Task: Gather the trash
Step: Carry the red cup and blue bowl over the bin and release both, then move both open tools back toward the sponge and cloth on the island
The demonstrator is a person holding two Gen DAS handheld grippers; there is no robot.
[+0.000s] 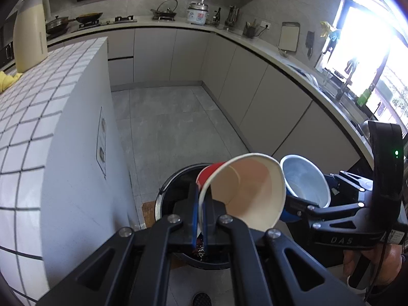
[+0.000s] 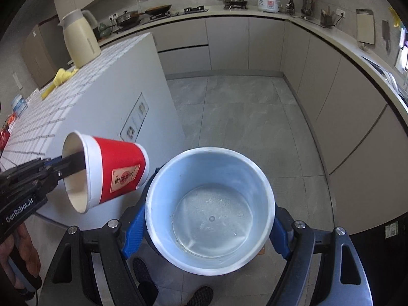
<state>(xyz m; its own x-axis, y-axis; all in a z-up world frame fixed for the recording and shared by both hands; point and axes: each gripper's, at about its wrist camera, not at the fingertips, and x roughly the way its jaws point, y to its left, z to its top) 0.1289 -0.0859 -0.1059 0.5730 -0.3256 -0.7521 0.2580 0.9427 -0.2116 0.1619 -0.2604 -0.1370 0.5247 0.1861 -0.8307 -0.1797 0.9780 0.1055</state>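
Observation:
My left gripper point(image 1: 201, 216) is shut on the rim of a red paper cup point(image 1: 244, 191) with a white inside, held tilted over a round black trash bin point(image 1: 165, 196) on the floor. The cup also shows in the right wrist view point(image 2: 114, 170), with one finger inside it. My right gripper point(image 2: 204, 227) is shut around a blue cup point(image 2: 209, 204), empty and pale inside, held next to the red cup. The blue cup shows in the left wrist view point(image 1: 306, 183), right of the red one.
A white tiled island counter point(image 1: 38, 97) stands close on the left with a cream jug point(image 1: 30, 33) and a yellow cloth point(image 2: 61, 76). Kitchen cabinets and a worktop point(image 1: 280, 58) run along the back and right. Grey tiled floor point(image 1: 173, 122) lies ahead.

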